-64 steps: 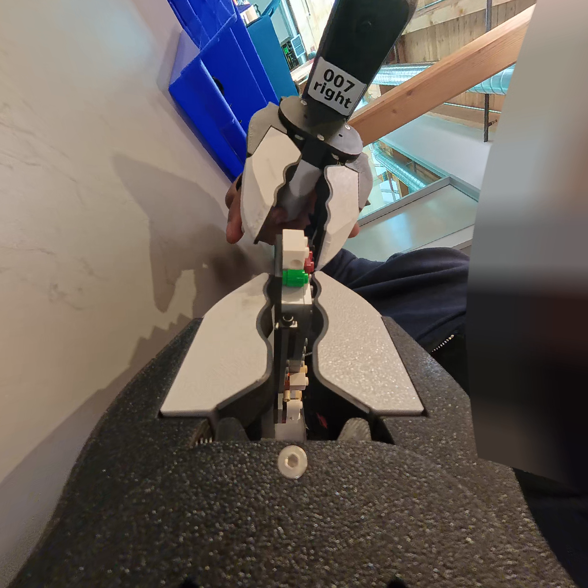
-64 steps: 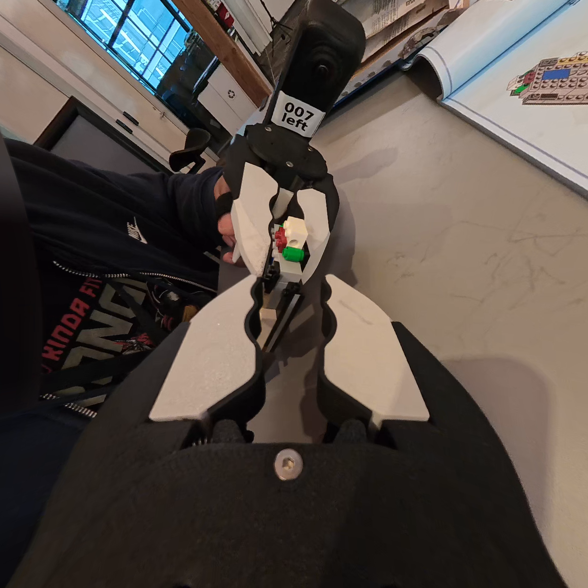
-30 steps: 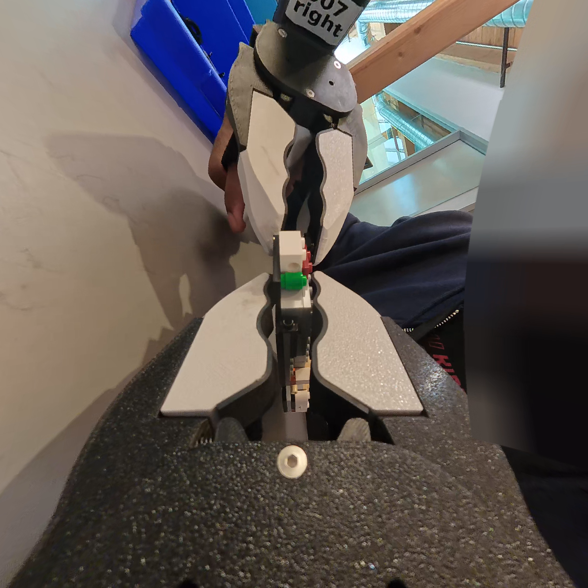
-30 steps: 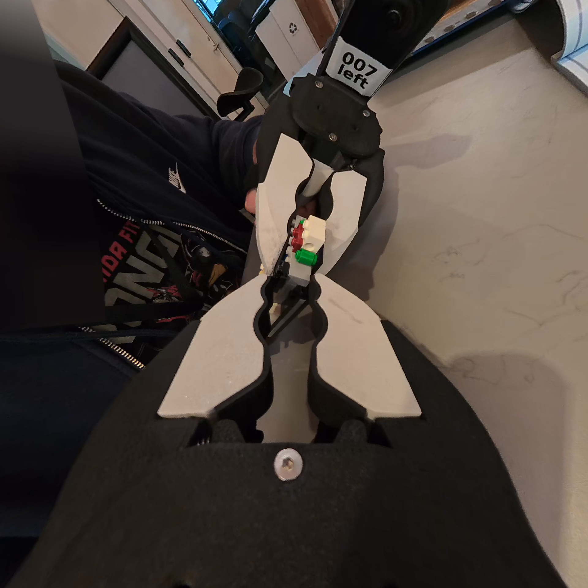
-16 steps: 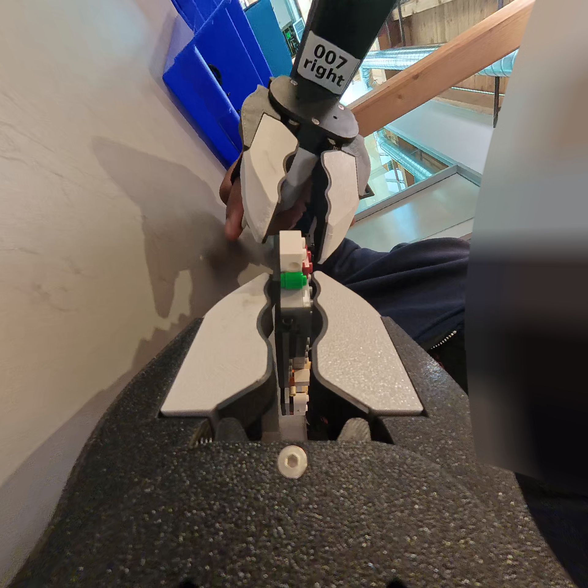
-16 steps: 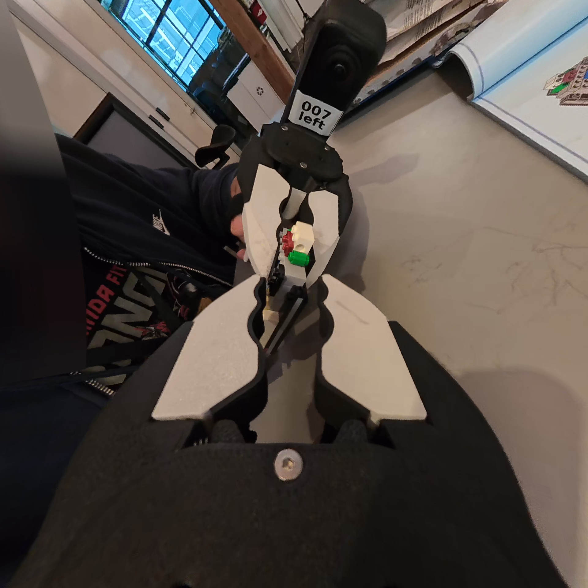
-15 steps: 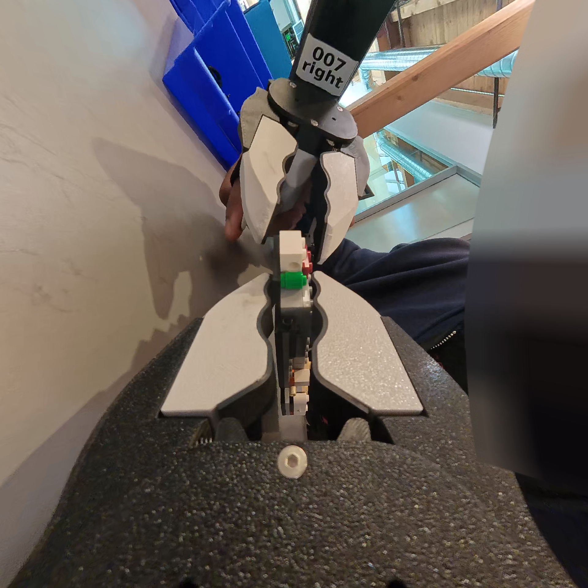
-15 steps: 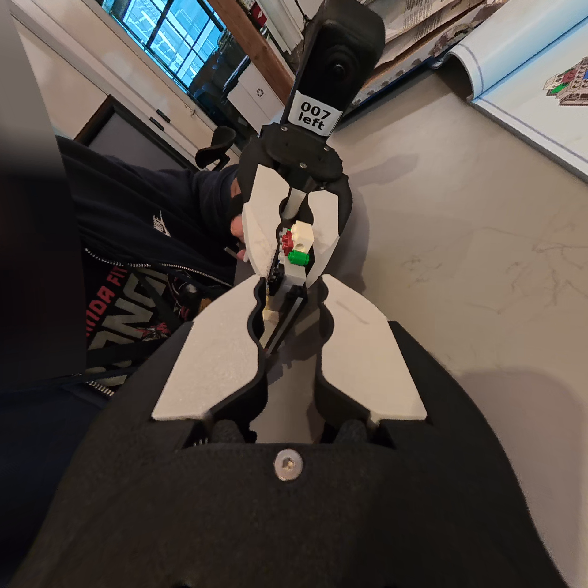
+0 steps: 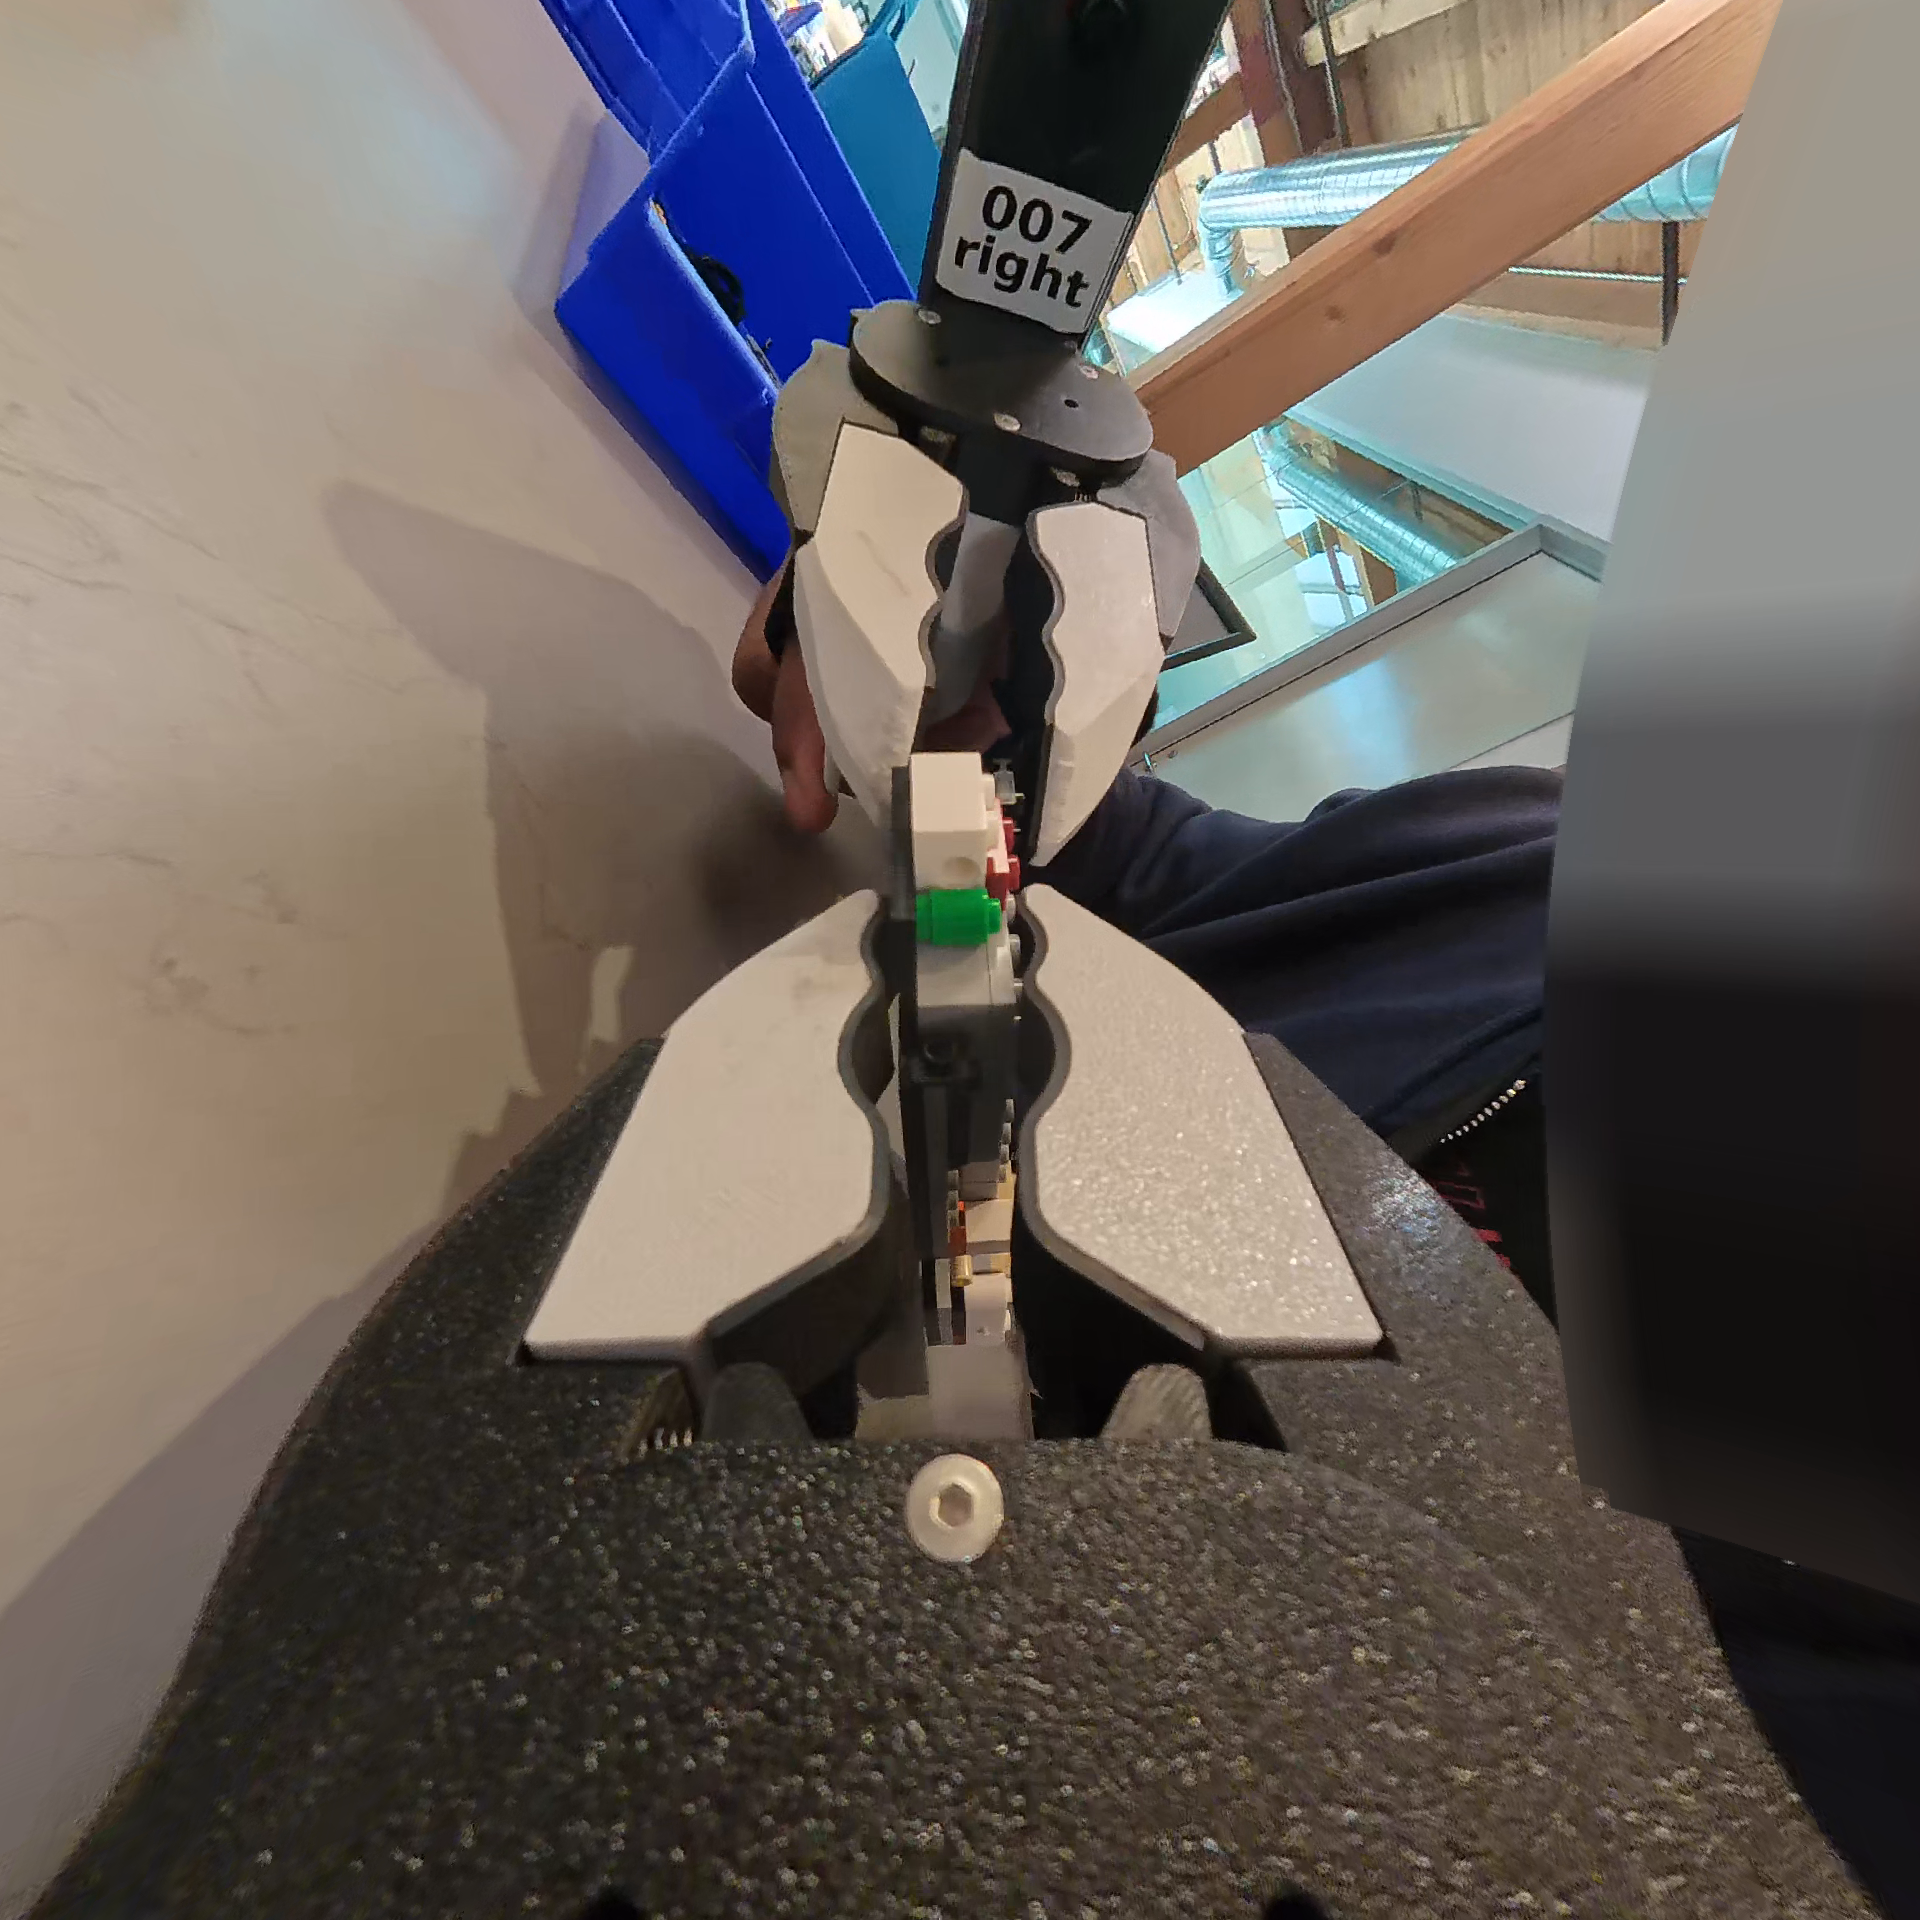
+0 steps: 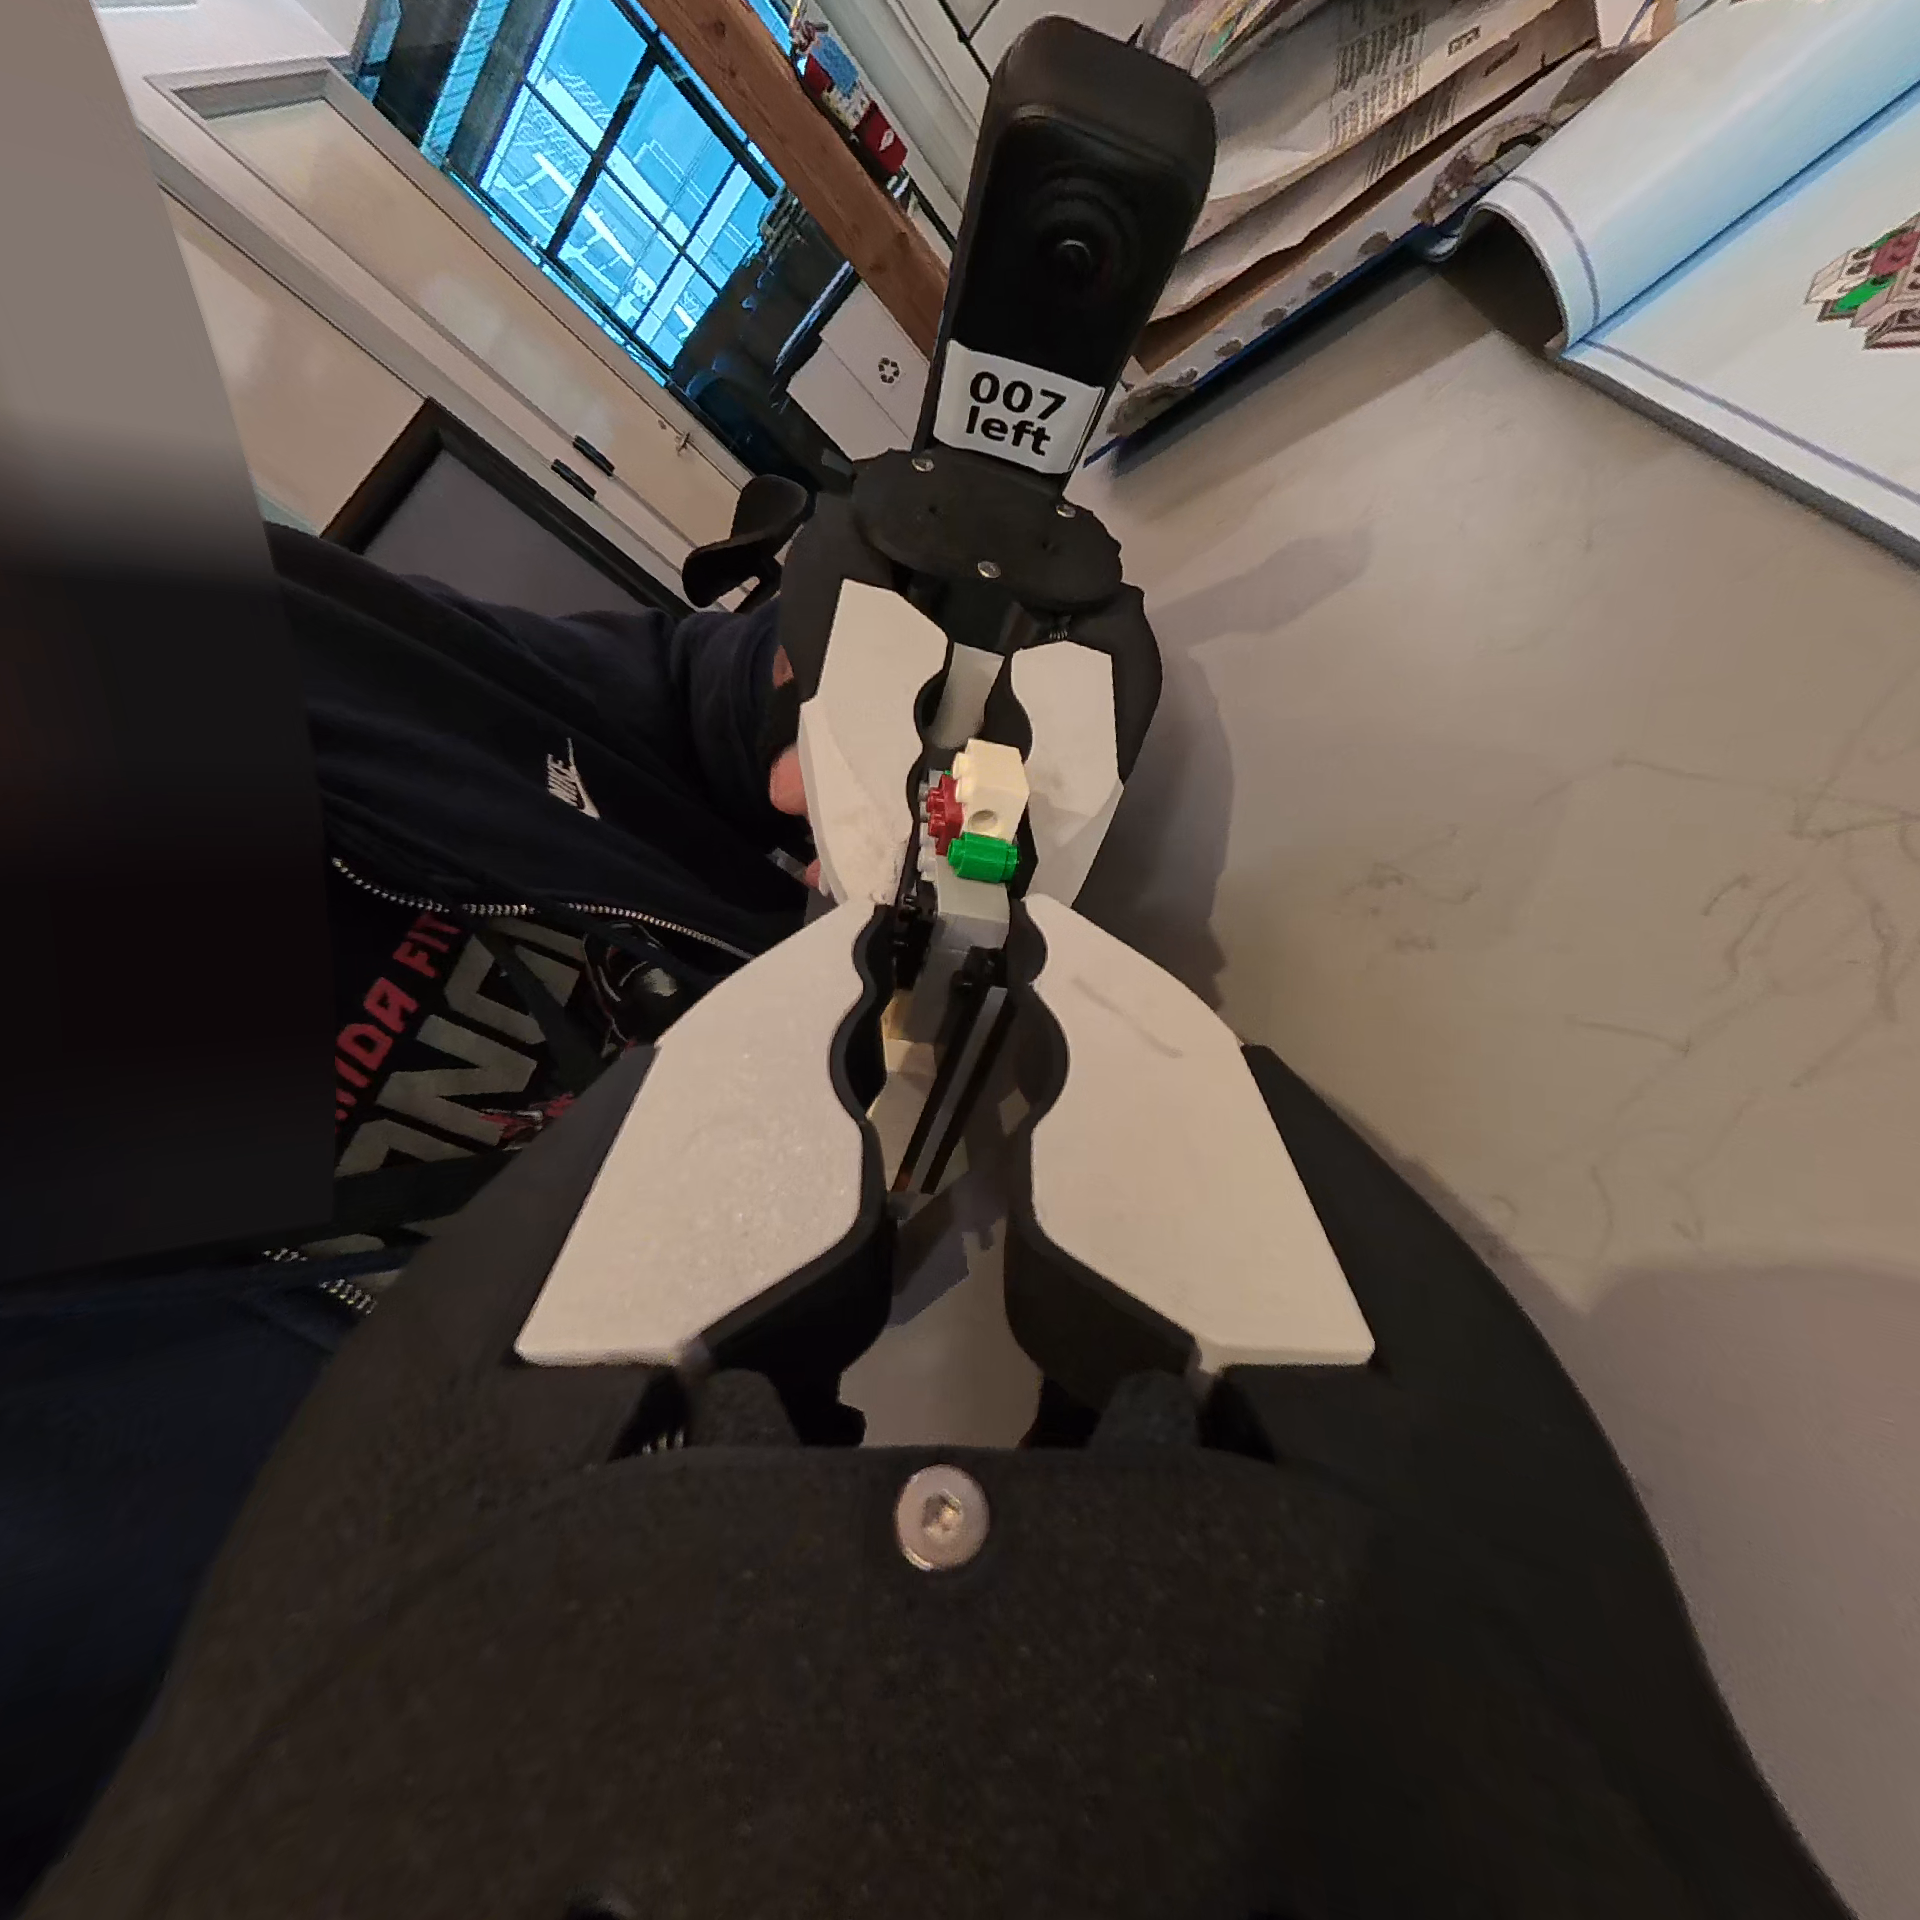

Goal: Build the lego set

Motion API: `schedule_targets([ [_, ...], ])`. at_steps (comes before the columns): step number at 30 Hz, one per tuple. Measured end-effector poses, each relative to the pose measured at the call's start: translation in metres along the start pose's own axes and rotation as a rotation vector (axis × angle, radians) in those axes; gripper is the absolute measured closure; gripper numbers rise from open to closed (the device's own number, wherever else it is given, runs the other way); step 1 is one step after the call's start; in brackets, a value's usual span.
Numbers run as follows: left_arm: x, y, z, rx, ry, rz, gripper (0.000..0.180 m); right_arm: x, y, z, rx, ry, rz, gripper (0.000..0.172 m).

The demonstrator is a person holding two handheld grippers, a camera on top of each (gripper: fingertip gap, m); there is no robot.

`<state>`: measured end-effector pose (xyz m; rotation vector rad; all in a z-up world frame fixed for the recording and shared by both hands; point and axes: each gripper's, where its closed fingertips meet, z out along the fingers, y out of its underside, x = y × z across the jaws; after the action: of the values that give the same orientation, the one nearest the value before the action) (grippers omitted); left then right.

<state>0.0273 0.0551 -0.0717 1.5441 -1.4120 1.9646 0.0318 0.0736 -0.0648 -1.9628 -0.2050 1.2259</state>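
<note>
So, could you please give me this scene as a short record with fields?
Left gripper: clamped on a toy-brick assembly, grey with white, red and green bricks
Right gripper: closed on the same assembly from the opposite end
Surface: pale marbled table
Nearby: blue bins; open instruction booklet

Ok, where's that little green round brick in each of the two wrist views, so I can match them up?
Left wrist view: green round brick sits just above centre, between the left gripper fingertips.
Right wrist view: green round brick sits above centre, just past the right gripper tips.
Shared landmark: the white brick directly above it.
</note>
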Motion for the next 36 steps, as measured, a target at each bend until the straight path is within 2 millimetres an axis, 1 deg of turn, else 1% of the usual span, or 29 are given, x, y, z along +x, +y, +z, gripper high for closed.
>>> schedule_targets([
  [10,0.003,0.0,0.0,0.0,-0.005,0.044,0.161,-0.003,-0.001,0.0,0.002,-0.01,-0.026,0.151],
  [20,0.001,-0.003,-0.001,0.015,-0.007,0.039,0.161,0.0,-0.002,0.001,0.016,-0.008,0.0,0.151],
  [24,-0.004,-0.013,-0.003,0.083,0.046,-0.029,0.161,0.008,-0.012,0.0,0.073,0.019,0.005,0.15],
  [25,-0.004,-0.016,-0.005,0.106,0.063,-0.046,0.161,0.011,-0.014,-0.002,0.08,0.046,-0.001,0.147],
  [27,-0.004,-0.026,-0.009,0.161,0.091,-0.067,0.161,0.014,-0.019,-0.007,0.089,0.096,-0.041,0.134],
  [28,-0.005,-0.03,-0.011,0.187,0.095,-0.072,0.161,0.015,-0.024,-0.012,0.118,0.113,-0.05,0.13],
  [30,-0.008,-0.039,-0.014,0.233,0.104,-0.08,0.161,0.01,-0.038,-0.023,0.193,0.106,-0.061,0.13],
  [32,-0.005,-0.046,-0.017,0.274,0.156,-0.083,0.161,0.007,-0.05,-0.032,0.259,0.123,-0.097,0.13],
  [34,-0.001,-0.053,-0.019,0.316,0.203,-0.076,0.161,0.009,-0.054,-0.037,0.285,0.154,-0.125,0.13],
  [36,0.002,-0.057,-0.022,0.344,0.242,-0.064,0.161,0.01,-0.055,-0.039,0.3,0.139,-0.116,0.13],
])
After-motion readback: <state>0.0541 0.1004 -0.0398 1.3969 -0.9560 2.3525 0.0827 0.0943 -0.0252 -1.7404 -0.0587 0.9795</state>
